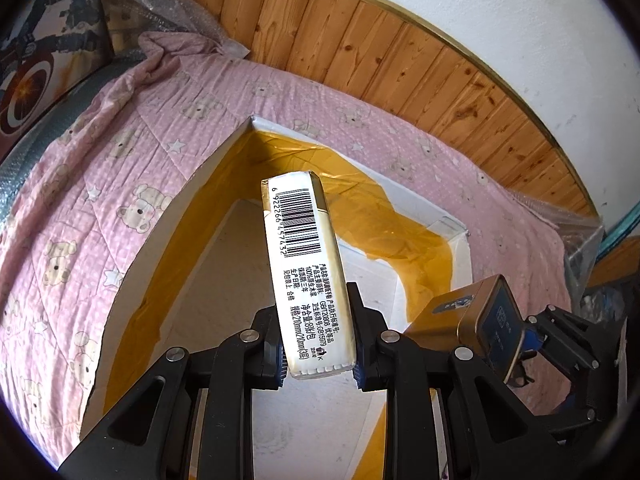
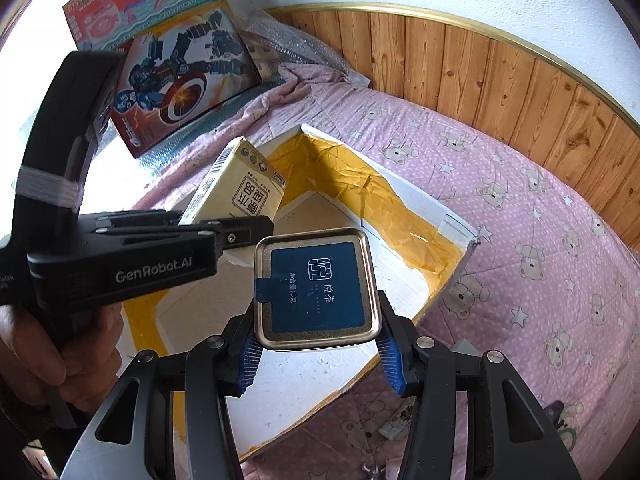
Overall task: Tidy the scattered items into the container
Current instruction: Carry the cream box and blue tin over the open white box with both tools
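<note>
My left gripper (image 1: 318, 340) is shut on a cream tissue pack (image 1: 304, 264) with a barcode, which stands upright over the open white box (image 1: 224, 152) lined with yellow tape. My right gripper (image 2: 318, 332) is shut on a square gold tin (image 2: 316, 292) with a blue label, held above the box (image 2: 460, 276). In the right wrist view the left gripper (image 2: 224, 236) carries the tissue pack (image 2: 240, 188) just left of the tin, with a hand (image 2: 60, 352) on its handle. In the left wrist view the tin (image 1: 472, 320) and the right gripper appear at the lower right.
The box lies on a pink bear-print quilt (image 2: 520, 200). Two toy boxes (image 2: 184, 80) and bubble wrap (image 2: 288, 44) sit at the back left. A wooden wall panel (image 2: 500, 76) runs behind the bed. Small loose items (image 2: 384, 428) lie on the quilt near the box's front.
</note>
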`<state>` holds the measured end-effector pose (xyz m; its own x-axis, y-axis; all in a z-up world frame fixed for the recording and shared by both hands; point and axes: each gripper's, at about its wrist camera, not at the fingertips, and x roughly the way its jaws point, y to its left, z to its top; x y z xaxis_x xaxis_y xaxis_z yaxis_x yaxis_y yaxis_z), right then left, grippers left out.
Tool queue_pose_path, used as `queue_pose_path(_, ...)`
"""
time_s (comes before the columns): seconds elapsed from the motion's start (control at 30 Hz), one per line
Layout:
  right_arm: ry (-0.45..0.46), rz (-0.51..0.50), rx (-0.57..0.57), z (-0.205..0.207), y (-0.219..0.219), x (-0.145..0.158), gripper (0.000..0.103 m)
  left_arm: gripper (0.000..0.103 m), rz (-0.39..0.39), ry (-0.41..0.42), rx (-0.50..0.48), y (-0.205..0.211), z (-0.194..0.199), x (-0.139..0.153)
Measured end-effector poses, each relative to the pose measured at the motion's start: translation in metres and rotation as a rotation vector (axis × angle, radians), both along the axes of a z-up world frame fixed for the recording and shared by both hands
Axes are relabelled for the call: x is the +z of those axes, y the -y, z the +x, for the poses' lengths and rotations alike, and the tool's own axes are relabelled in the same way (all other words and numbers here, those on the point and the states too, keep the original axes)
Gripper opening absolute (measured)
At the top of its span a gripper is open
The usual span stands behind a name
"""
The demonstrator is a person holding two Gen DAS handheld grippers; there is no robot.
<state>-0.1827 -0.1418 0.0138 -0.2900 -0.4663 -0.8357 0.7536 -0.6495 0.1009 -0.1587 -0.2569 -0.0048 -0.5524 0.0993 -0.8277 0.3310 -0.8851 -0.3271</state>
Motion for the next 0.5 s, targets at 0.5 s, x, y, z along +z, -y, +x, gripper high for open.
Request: queue_pose_path(0.5, -0.010, 0.184, 0.065, -0.025, 0.037, -0.033, 0.051, 0.026, 0.049, 0.068, -0.025, 0.010, -0.030, -0.033)
